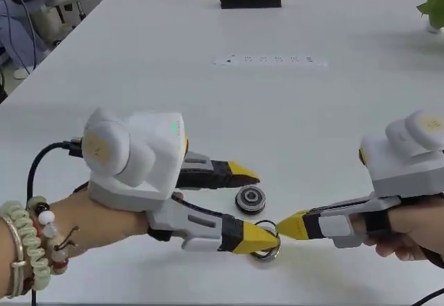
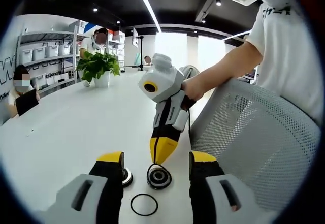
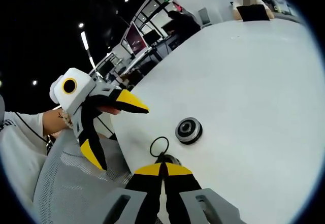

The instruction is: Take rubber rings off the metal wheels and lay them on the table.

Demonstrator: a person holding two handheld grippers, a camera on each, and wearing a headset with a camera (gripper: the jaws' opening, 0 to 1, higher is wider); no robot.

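Left gripper (image 1: 266,207), jaws wide apart astride the near wheel (image 1: 266,248), should steady it while the closed right gripper (image 1: 281,228) pries its rim

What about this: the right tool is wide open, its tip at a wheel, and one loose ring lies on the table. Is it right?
No: the right tool is shut, jaws together; the right gripper view shows it. The rest holds.
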